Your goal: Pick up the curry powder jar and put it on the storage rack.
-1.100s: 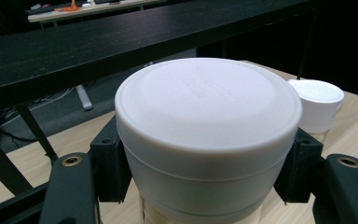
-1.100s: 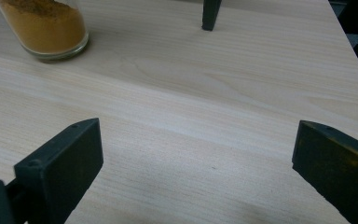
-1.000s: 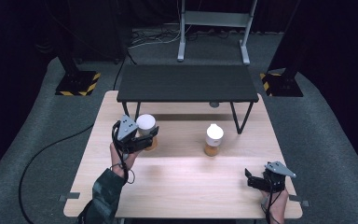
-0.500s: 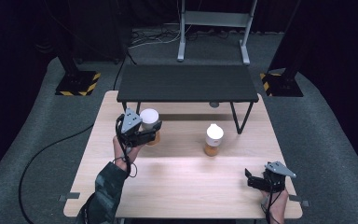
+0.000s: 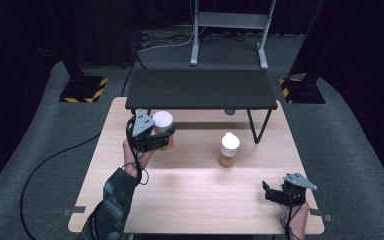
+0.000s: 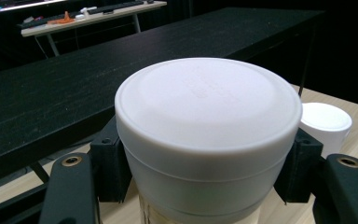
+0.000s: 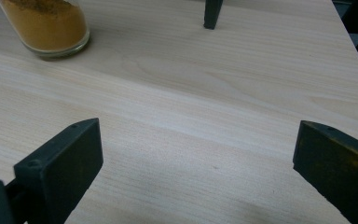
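A jar of orange powder with a white lid (image 5: 162, 121) is held off the wooden table (image 5: 195, 195) at its back left. My left gripper (image 5: 160, 139) is shut on this jar. In the left gripper view the white lid (image 6: 207, 107) sits between the two black jaws, which press its sides, and my left gripper (image 6: 205, 177) grips just below the lid. A second jar of orange powder (image 5: 229, 150) stands upright near the table's middle; its lid (image 6: 326, 122) shows at the right and its glass base (image 7: 46, 25) at the upper left. My right gripper (image 5: 270, 193) rests open at the front right, and my right gripper (image 7: 196, 158) has nothing between its jaws.
A low black shelf (image 5: 200, 89) on thin legs stands over the table's back edge, just beyond the held jar. One shelf leg (image 7: 213, 13) shows ahead of the right gripper. Black stands with yellow-striped bases (image 5: 84, 89) and a cable lie on the grey floor.
My left gripper has lifted the jar a little and carried it slightly rightwards and towards the black shelf. The right gripper and the second jar have kept still.
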### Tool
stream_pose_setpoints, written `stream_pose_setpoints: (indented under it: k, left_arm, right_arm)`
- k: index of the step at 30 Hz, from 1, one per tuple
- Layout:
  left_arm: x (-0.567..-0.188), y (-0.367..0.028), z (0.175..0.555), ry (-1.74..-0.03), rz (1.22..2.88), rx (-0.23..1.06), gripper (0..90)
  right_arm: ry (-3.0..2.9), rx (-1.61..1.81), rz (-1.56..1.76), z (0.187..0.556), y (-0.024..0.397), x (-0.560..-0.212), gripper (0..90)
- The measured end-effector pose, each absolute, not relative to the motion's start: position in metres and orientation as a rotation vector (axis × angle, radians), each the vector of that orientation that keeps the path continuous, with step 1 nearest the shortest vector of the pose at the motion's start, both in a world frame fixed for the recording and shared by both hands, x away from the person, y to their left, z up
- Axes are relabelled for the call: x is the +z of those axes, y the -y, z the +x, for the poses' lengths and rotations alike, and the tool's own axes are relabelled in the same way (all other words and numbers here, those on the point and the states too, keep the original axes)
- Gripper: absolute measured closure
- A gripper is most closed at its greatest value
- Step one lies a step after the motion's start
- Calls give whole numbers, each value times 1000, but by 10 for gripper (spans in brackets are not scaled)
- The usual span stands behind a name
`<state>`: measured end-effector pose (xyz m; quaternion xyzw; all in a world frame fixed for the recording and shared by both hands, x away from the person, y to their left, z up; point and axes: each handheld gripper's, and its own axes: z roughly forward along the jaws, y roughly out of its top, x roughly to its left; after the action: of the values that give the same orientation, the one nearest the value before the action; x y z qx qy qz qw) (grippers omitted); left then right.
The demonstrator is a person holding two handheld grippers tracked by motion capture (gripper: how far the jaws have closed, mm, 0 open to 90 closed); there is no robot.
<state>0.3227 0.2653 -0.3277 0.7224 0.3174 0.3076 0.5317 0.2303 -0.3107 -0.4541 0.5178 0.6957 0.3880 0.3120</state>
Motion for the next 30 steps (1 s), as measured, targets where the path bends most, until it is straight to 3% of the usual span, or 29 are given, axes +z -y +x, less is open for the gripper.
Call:
stream_pose_setpoints:
  k: [30]
  left_arm:
    - [-295, -261, 340, -703, 1740, 702, 336]
  right_arm:
    - [-1848, 1020, 1366, 232, 311, -453, 4]
